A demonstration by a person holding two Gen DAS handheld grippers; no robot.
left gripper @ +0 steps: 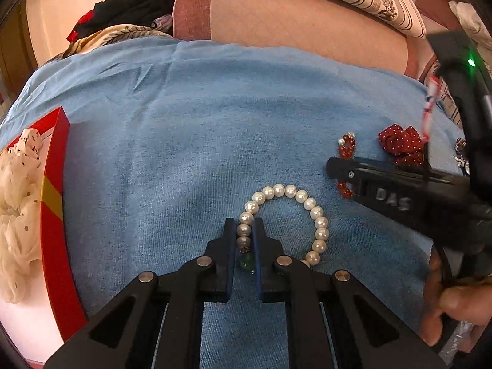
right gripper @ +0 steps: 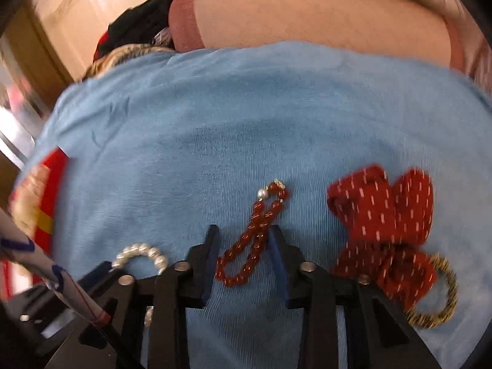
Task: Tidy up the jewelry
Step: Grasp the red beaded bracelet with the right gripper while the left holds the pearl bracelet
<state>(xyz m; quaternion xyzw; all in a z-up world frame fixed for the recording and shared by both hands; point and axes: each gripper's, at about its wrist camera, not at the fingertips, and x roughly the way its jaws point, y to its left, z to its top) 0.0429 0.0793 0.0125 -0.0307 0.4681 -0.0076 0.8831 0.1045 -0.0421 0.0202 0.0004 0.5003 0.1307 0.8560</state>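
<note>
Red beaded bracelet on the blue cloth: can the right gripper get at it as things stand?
Probably yes. The red beaded bracelet lies between the right gripper fingers with nothing covering it; the red dotted fabric bow sits clear to one side.

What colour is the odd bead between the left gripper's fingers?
Green, on the white pearl bracelet; left wrist view shows it best.

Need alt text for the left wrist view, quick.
The left hand-held gripper is shut on a pearl bracelet lying on a blue cloth. A red box sits left; the right hand-held gripper covers a red bead bracelet.
</note>
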